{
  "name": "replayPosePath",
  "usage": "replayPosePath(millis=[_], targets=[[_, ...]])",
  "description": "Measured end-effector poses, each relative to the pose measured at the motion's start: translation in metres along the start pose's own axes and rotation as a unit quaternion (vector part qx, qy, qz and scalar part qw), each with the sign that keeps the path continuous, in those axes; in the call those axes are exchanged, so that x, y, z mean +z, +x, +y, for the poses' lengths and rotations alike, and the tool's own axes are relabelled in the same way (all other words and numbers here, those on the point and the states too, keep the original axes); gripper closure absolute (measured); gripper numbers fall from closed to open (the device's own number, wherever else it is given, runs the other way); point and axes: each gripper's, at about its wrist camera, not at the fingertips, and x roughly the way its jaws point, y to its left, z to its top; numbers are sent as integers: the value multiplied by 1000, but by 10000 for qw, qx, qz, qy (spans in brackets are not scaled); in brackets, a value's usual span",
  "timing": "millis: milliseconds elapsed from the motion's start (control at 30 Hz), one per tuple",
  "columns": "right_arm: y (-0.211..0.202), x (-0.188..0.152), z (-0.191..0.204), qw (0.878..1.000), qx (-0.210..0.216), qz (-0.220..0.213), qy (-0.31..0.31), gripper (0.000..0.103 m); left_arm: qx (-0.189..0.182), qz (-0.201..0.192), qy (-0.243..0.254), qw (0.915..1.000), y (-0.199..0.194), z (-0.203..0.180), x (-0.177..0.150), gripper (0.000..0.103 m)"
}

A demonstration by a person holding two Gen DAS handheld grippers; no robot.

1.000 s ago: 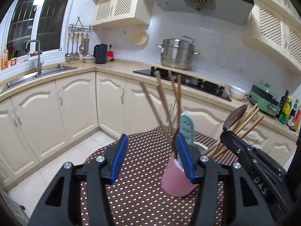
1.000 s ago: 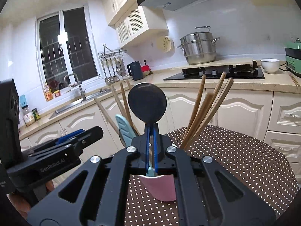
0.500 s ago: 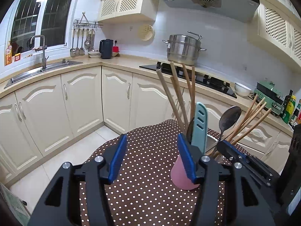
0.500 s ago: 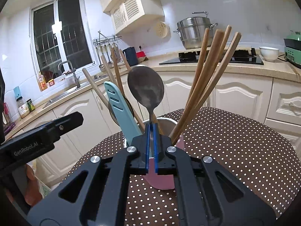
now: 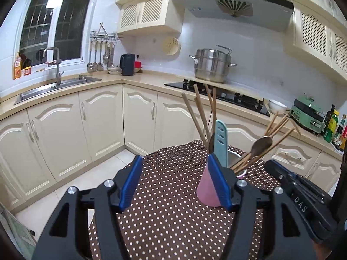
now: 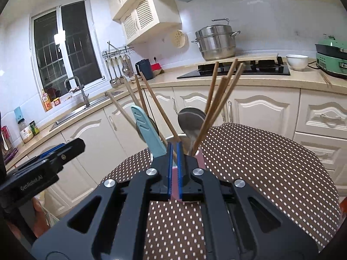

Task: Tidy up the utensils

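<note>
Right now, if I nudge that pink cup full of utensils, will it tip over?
Probably, yes. The pink cup looks narrower at its base than at its rim, and the long chopsticks and spoon lean well out above it, so it seems top-heavy. The polka-dot tablecloth may grip rather than let it slide.

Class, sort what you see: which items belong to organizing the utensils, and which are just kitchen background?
Job: pink cup, wooden chopsticks, metal spoon, light blue utensil.
Background: steamer pot, kettle, white bowl, hanging ladles.

The left tool (image 5: 174, 181) has just been opening, nothing between its jaws; the right tool (image 6: 174, 169) is closed and empty.
</note>
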Motion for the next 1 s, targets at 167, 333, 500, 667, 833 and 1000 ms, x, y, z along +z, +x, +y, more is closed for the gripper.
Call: replayPosePath(millis=[167,333,500,667,833,1000], targets=[[-36,-1,9,10000,-17,-27,29,98,0,-96,40,9999,-39,-2,-5,38],[-84,-3,25,9997,-67,-210,-142,98,-12,-194,54,9998,-75,-4,-10,38],[-122,-7,34,9987,-97,-450,-222,51,29,-432,223,9988,-119,-11,-16,33],[-152,-12,45,9975,-46,-594,-373,48,123,-704,236,9972,-154,-19,-23,26],[-179,-14,48,9960,-190,-788,-387,34,97,-789,284,9964,-176,-25,-27,25],[-199,-14,50,9942,-406,-934,-357,22,89,-891,354,9954,-193,-31,-27,24]])
